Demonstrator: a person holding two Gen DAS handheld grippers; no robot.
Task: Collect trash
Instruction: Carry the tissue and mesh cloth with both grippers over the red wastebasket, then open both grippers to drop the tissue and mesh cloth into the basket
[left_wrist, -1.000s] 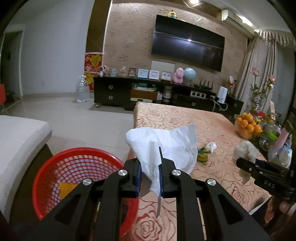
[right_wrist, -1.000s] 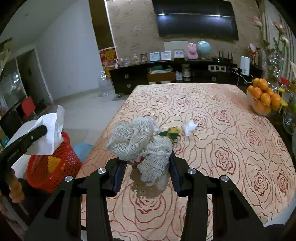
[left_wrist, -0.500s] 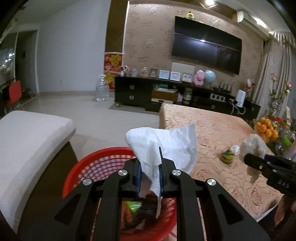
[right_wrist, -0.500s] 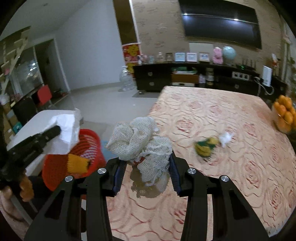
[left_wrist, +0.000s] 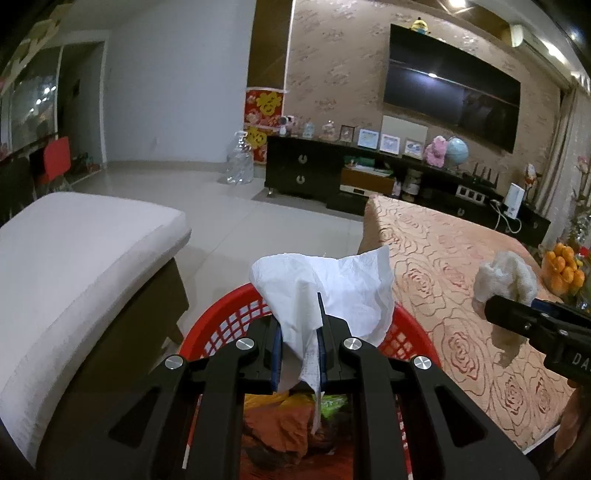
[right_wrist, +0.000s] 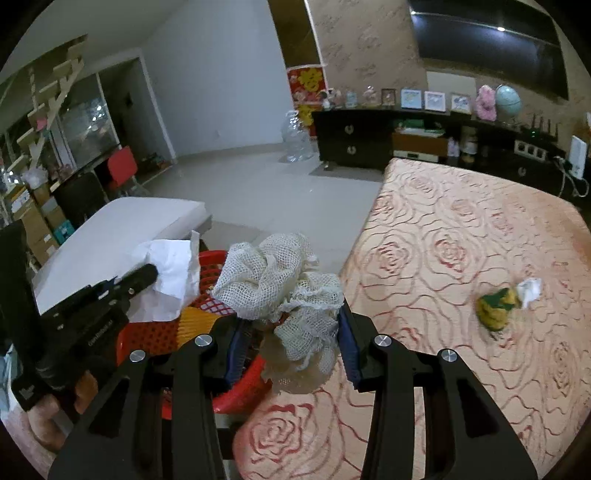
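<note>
The left gripper (left_wrist: 300, 354) hangs over the red basket (left_wrist: 221, 325), which stands on the floor just off the table's (right_wrist: 461, 236) left edge, between that edge and a white cushioned seat (left_wrist: 81, 251). Its jaws are nearly closed, pinching 1 white tissue (left_wrist: 332, 288) that billows up above the fingertips. Inside the basket lie orange and green wrappers (left_wrist: 280, 417), too jumbled to count.

The right gripper (right_wrist: 291, 343) sits above the table's left edge near the near-left corner, part of it overhanging the basket rim. Its jaws stand moderately apart, clamped on 1 wad of cream mesh netting (right_wrist: 280, 284); a loose end droops below the fingers.

On the rose-patterned tablecloth, toward the middle of the table, 2 pieces of trash remain: 1 yellow-green wrapper (right_wrist: 495, 306) and, touching it on the far side, 1 small white crumpled scrap (right_wrist: 530, 290). The cloth around them is bare out to the far edge. A bowl of oranges (left_wrist: 563, 269) sits at the table's right edge.

Open tiled floor (right_wrist: 258, 184) stretches from the basket to the dark TV cabinet (right_wrist: 369, 136).

Writing: "DA" shows on the right gripper's body in the left view, cut off by the frame; a label on the left gripper's side is probably a brand, but it is too blurred to read.
</note>
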